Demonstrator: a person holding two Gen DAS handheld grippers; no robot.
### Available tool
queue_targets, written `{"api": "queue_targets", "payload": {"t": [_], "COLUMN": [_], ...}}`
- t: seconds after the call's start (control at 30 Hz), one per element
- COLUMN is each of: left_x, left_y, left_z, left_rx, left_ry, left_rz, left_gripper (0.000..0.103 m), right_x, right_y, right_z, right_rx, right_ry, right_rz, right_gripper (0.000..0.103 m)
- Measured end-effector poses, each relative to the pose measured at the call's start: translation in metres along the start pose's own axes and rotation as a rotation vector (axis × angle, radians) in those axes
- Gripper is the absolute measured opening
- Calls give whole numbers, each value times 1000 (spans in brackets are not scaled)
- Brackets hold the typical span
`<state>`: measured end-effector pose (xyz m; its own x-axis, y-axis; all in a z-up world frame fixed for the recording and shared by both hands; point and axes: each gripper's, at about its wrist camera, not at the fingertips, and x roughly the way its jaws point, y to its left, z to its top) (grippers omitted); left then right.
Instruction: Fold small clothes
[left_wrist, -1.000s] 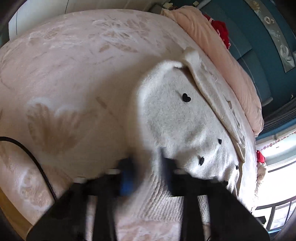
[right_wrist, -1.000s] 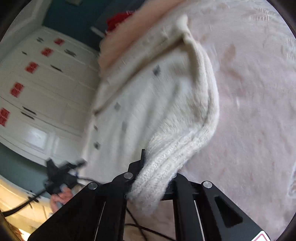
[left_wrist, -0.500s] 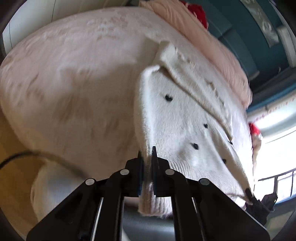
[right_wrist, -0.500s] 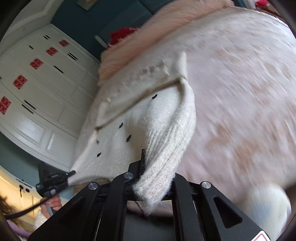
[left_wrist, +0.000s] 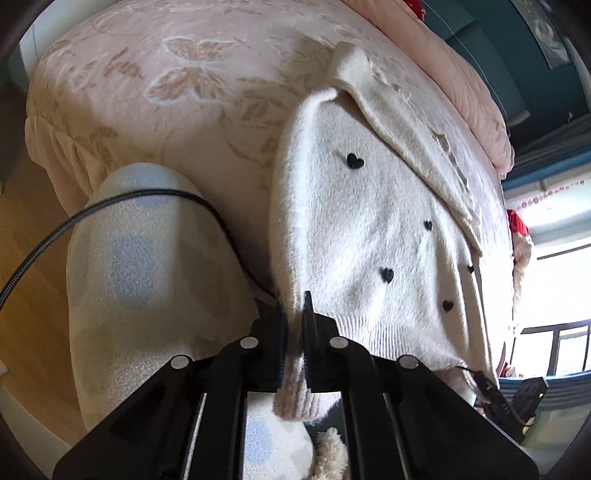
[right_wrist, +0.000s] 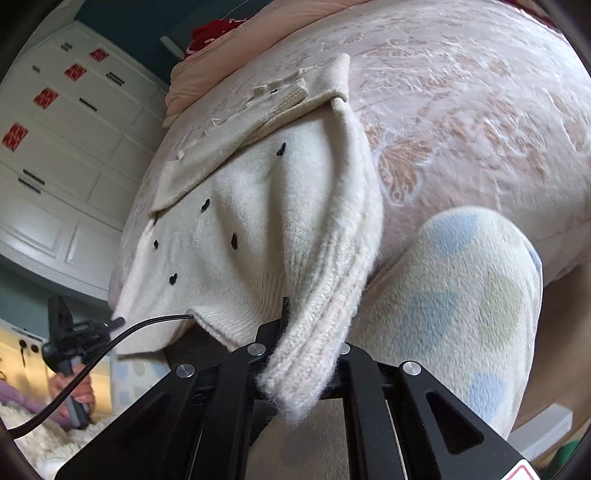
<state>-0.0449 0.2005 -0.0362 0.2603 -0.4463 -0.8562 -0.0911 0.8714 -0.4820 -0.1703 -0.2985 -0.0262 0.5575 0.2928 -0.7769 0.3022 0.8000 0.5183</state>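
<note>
Our left gripper (left_wrist: 293, 325) and right gripper (right_wrist: 306, 332) each have jaws clenched on the cream sweater's (left_wrist: 369, 229) ribbed hem; it trails toward twelve o'clock across the bed (left_wrist: 177, 74). It looks soft, floppy and light, so hem corners suit us.

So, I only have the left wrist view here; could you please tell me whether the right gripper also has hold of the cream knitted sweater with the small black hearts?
Observer: Yes, the right gripper is shut on the ribbed edge of the cream knitted sweater, and the knit drapes over its fingers.
Operator: Thank you. What lies beyond the sweater on that side?
Observer: A white panelled wardrobe with red stickers.
Operator: And is my left gripper visible from there?
Observer: Yes, the left gripper shows at the lower left, pinching the sweater's far corner, with a hand round its handle.
</note>
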Motion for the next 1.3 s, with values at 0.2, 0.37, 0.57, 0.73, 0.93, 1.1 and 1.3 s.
{"api": "queue_targets", "payload": {"t": [0.2, 0.37, 0.57, 0.73, 0.93, 1.1, 1.3], "left_x": [-31, -39, -14, 66, 148, 118, 93], "left_y": [-16, -53, -114, -140, -127, -121, -111], "left_z": [28, 91, 190, 264, 306, 301, 267], "left_rx": [-8, 10, 73, 45, -33, 20, 118], "left_ry": [-94, -200, -317, -303, -224, -310, -324], "left_rz": [-50, -114, -97, -16, 56, -15, 32], "left_gripper": [6, 6, 6, 6, 11, 41, 62], "right_x": [-31, -36, 11, 94, 154, 123, 104], "right_y": [18, 31, 34, 24, 12, 8, -10], "right_z": [36, 105, 205, 284, 327, 320, 285], "right_rx": [-57, -82, -67, -16, 74, 57, 2], "right_ry": [-132, -265, -323, -279, -230, -331, -335], "right_rz": [47, 137, 191, 176, 135, 118, -6], "right_gripper": [6, 6, 6, 8, 18, 58, 68]}}
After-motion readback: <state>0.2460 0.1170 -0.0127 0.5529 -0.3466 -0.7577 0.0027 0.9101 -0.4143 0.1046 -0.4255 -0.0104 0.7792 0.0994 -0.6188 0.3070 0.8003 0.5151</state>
